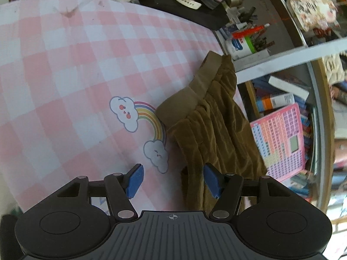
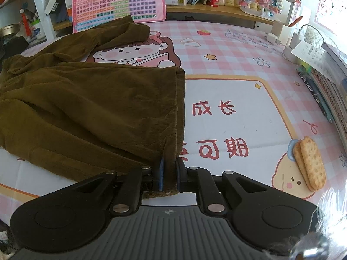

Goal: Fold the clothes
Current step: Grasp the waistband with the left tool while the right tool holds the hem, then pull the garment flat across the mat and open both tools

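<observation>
Clamped at the bottom centre of the right wrist view, the right gripper (image 2: 168, 173) pinches a hem corner of the brown corduroy trousers (image 2: 91, 104), which spread toward the upper left over the pink checked mat (image 2: 238, 49). Lower in the left wrist view, the left gripper (image 1: 172, 178) stands open and empty beside the waistband (image 1: 195, 91). Folding looks barely begun; next, the left likely needs its own grip.

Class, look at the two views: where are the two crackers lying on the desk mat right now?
In the right wrist view, the two crackers lie overlapping at the lower right of the pink checked mat, beside the printed baby face, well right of the brown garment.
</observation>
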Demonstrator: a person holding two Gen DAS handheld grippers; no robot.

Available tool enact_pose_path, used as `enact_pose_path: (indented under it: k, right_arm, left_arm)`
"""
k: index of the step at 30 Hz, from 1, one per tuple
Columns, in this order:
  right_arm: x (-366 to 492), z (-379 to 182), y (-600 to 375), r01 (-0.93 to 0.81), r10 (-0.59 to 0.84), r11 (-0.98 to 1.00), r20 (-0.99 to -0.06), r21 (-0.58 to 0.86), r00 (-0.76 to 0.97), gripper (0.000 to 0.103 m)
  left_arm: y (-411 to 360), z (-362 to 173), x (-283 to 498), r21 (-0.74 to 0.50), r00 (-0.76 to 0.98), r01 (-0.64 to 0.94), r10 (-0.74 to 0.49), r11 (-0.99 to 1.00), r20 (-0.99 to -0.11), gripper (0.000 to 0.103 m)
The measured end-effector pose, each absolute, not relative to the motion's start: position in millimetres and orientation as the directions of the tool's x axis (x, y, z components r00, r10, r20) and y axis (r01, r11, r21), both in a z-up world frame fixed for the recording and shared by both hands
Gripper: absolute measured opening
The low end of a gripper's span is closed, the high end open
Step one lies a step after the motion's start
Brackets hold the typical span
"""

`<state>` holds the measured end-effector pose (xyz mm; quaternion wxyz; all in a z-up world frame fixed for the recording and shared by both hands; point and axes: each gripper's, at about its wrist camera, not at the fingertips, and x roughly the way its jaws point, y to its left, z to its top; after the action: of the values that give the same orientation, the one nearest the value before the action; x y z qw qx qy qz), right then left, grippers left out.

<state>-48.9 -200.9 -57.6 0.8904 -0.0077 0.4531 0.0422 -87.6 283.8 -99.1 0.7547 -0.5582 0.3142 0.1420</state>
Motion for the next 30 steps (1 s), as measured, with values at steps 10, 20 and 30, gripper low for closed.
enact_pose_path:
  k: [10, 20, 30]
  right_arm:
    - [-49.6, -57.7, -197.8, -0.082, 0.056, 0.997, -0.807, 0.01, 0.588, 0.011]
    - [-51.4, -57.0, -193.4, -0.069, 0.072, 0.997, -0.814, 0.039, 0.576, 0.011]
    - [-50.6, -57.7, -189.8, -0.063, 0.061, 0.998, -0.817, 0.03, 0.574, 0.011]
  left_arm:
    - [301.3, -98.0, -52.0, -0.814, 0.821, -0.552, -0.051, 0.179, -0.568, 0.018]
    - [298.8, -53.5, -69.8, -0.535, 0.748, -0.523, 0.057, 0.664, -0.661, 0.013]
    - [326.2, -110.0, -92.2, -0.775, 0.802, -0.549, -0.062, 0.312, -0.593, 0.03]
